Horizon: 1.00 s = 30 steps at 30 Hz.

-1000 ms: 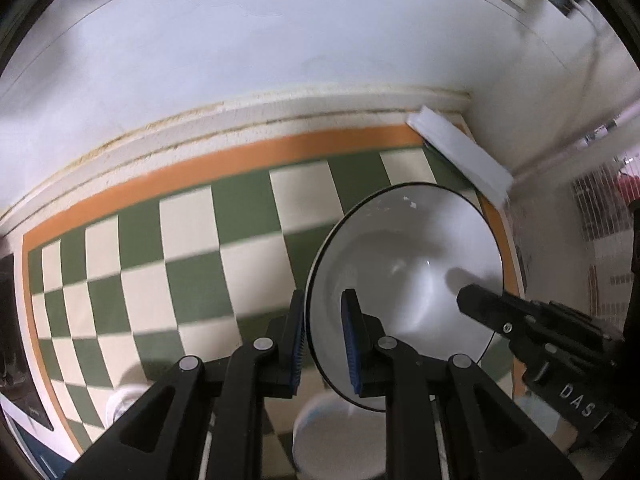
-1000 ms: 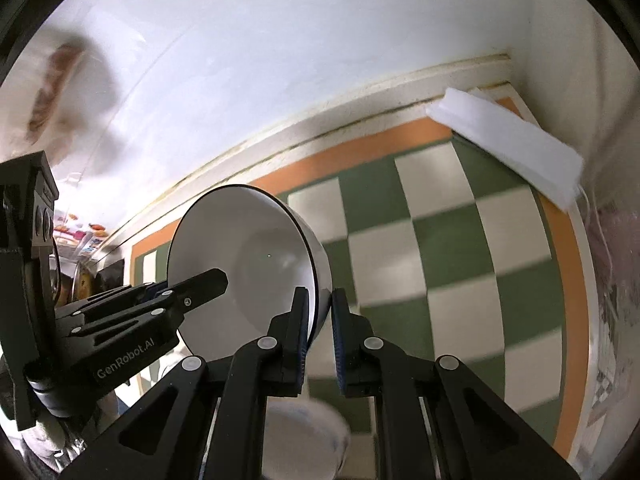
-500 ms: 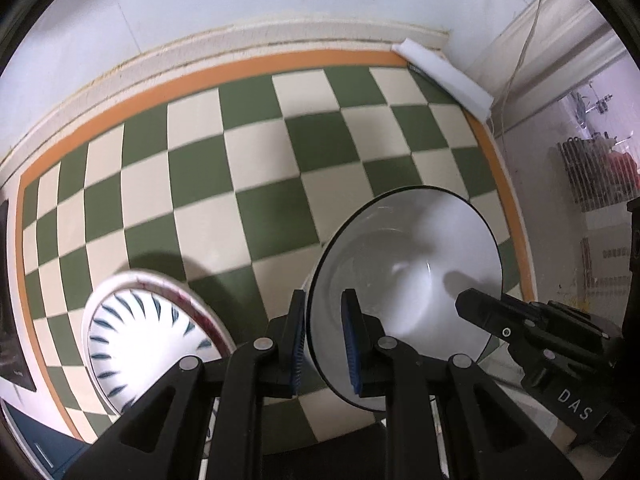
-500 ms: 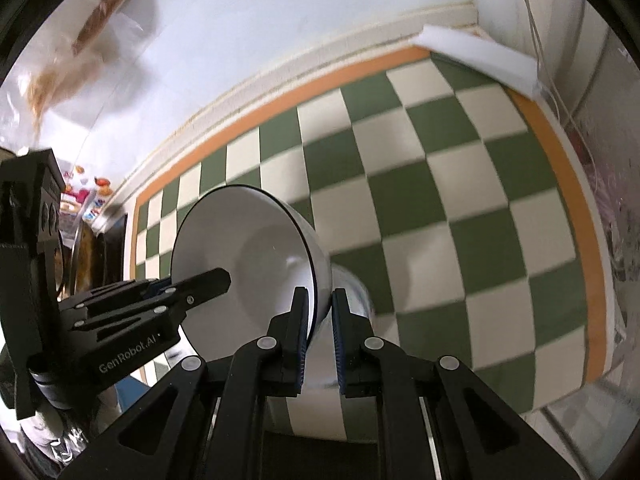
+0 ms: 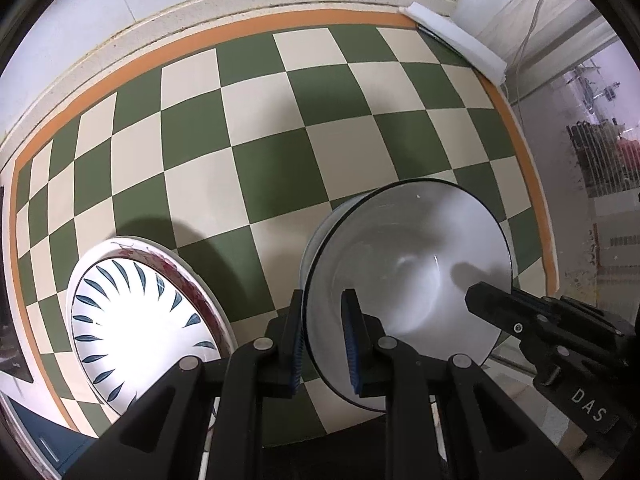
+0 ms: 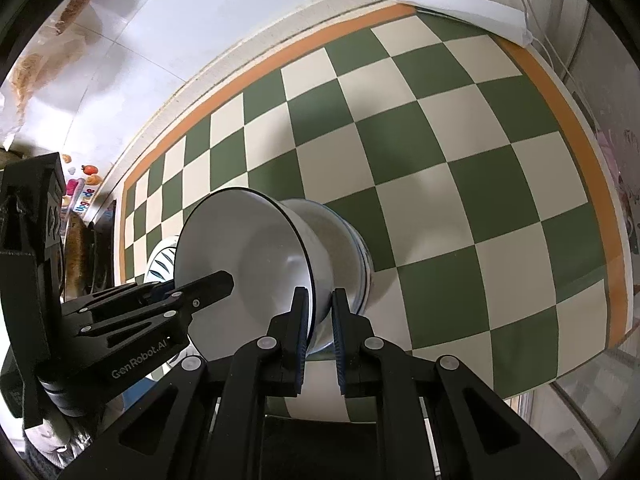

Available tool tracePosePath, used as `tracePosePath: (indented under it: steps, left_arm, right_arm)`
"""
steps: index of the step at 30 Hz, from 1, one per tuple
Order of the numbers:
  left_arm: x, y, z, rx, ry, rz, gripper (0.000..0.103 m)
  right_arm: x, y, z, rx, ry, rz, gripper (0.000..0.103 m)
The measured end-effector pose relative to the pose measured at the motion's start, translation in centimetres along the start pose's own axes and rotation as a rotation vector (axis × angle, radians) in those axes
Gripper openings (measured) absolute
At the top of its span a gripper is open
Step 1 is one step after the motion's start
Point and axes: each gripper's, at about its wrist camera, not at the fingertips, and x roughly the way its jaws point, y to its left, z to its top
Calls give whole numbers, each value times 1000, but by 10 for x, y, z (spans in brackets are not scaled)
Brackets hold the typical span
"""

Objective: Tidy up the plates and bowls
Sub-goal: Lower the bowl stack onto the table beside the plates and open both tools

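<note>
A white bowl with a dark rim (image 5: 408, 276) is held by both grippers at opposite sides of its rim. My left gripper (image 5: 322, 344) is shut on its left rim. My right gripper (image 6: 320, 328) is shut on its right rim; the bowl also shows in the right wrist view (image 6: 248, 252). Right under it stands a second white bowl with blue trim (image 6: 348, 256); whether they touch I cannot tell. A white plate with blue leaf marks and a dark red rim (image 5: 140, 320) lies on the table to the left.
The table has a green and cream checkered cloth (image 5: 280, 152) with an orange border. A white folded cloth (image 5: 452, 44) lies at the far right corner by the wall. The table's right edge (image 6: 612, 280) is close. Clutter stands at the far left (image 6: 76, 248).
Both grippers have tipped downward with the bowl between them, lowering it toward the bowl on the table. The patterned plate has come into view at the left.
</note>
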Motion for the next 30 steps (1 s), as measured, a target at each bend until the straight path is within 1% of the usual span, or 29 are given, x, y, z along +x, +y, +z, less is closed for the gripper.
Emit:
tracePosePath:
  steps: [5, 15, 16, 17, 23, 26, 30]
  left_arm:
    - [8, -5, 0, 15, 12, 27, 15]
    - [11, -9, 3, 38, 8, 83, 15]
    - [12, -9, 3, 37, 5, 82, 16]
    - [11, -9, 3, 39, 2, 82, 16]
    - [11, -11, 2, 45, 3, 99, 16]
    - [5, -12, -1, 40, -3, 92, 16]
    - [-20, -14, -10, 52, -55, 77, 16]
  right_arm:
    - [5, -5, 0, 12, 11, -3, 13]
    - [13, -11, 4, 31, 33, 0, 13]
    - [13, -11, 4, 32, 33, 1, 13]
    - [12, -11, 5, 34, 31, 1, 16]
    - [9, -12, 5, 35, 32, 8, 16]
    - [5, -12, 4, 33, 27, 10, 16]
    - [-11, -5, -2, 14, 4, -19, 16]
